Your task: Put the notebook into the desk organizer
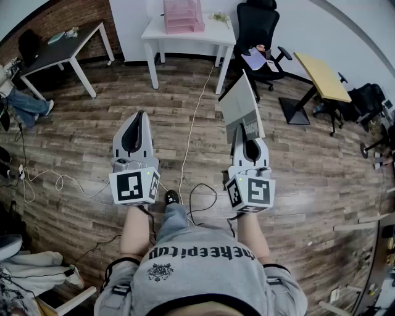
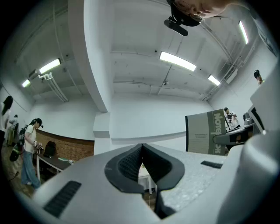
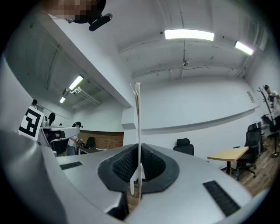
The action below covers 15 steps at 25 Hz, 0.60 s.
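Head view looks down on a wide wooden floor [image 1: 80, 123], and across the room stands the white bench [image 1: 213, 31] with the pink desk organizer [image 1: 182, 15] on top, well apart from both grippers. The grey notebook [image 1: 241, 108] is up in the air, standing upright on its edge, clamped in the right gripper [image 1: 247, 145]. Right gripper view confirms it: the pads are pinched tight on the thin edge of the notebook [image 3: 138, 113]. The left gripper [image 1: 138, 120] is beside it, jaws together with nothing between them.
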Available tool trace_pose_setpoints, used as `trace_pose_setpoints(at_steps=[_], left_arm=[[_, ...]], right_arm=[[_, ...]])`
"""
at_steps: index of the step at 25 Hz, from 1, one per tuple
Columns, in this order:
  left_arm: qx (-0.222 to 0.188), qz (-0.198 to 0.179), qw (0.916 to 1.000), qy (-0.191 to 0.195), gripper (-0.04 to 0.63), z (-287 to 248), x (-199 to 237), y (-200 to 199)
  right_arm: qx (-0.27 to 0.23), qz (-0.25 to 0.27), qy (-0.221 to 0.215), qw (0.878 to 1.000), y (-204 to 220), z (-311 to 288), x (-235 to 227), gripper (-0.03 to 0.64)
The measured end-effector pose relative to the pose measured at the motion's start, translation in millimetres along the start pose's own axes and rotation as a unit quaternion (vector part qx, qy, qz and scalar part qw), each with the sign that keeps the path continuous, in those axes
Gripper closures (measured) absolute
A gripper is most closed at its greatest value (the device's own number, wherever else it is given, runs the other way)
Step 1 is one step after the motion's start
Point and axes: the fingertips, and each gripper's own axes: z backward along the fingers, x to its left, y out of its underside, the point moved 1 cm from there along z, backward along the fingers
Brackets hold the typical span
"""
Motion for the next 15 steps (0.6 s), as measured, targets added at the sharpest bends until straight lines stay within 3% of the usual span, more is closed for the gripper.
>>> trace_pose_setpoints(at_steps=[15], left_arm=[[0.004,0.003,0.9999,0.011,0.591,-10.5,13.1,8.5]], right_arm=[[0.004,0.000,0.011,1.000,6.4,-13.4,8.0,0.607]])
